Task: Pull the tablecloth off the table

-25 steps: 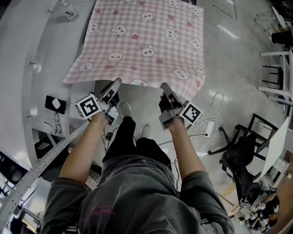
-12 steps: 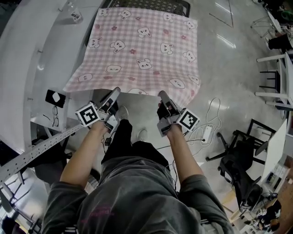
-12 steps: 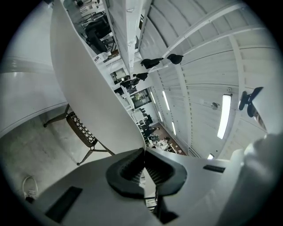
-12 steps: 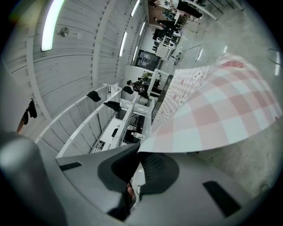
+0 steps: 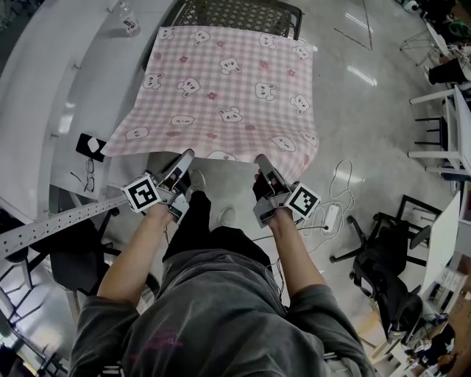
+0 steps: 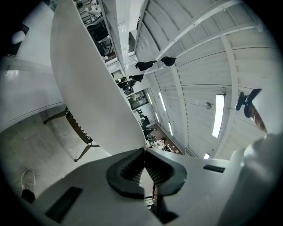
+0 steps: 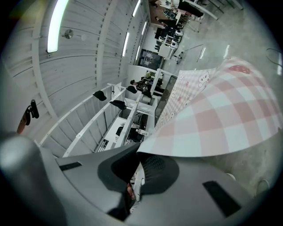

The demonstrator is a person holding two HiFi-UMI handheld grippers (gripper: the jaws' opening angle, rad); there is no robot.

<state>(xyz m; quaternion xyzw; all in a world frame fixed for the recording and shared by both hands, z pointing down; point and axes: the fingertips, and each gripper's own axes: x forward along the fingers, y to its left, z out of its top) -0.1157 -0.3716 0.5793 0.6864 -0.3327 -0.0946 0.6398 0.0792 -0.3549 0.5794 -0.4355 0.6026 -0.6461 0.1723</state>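
Both tongs are closed tight on the near hem of the tablecloth (image 5: 228, 88), one at each side of the person's knees. The left gripper (image 5: 188, 154) pinches the hem left of its middle. In the left gripper view the dark ribbed pads (image 6: 128, 170) meet with only the thin fabric between them, and the cloth's plain white underside (image 6: 97, 88) rises from the jaws as a broad curved sheet. The right gripper (image 5: 260, 157) bites the same hem further right. In the right gripper view its pads (image 7: 154, 170) are pressed together on the edge, with the pink checked face (image 7: 212, 119) spreading away to the right and far side

The tablecloth is pink and white gingham printed with small rabbits. It stretches from the two grippers away towards the far side, sagging a little between them at the near edge. Its near left corner droops beside the white curved counter (image 5: 44, 88), and its near right corner hangs over the floor (image 5: 368, 125). Its far edge lies right at a black mesh surface (image 5: 235, 11), of which only a far strip shows beyond the cloth; whether the fabric rests on it cannot be told

A small cup (image 5: 131, 24) stands on the counter's far part, and a black card (image 5: 90, 146) lies on its near part. A white power strip (image 5: 333, 213) with a looped cable sits on the floor to the right, and a black office chair (image 5: 386, 287) stands near right
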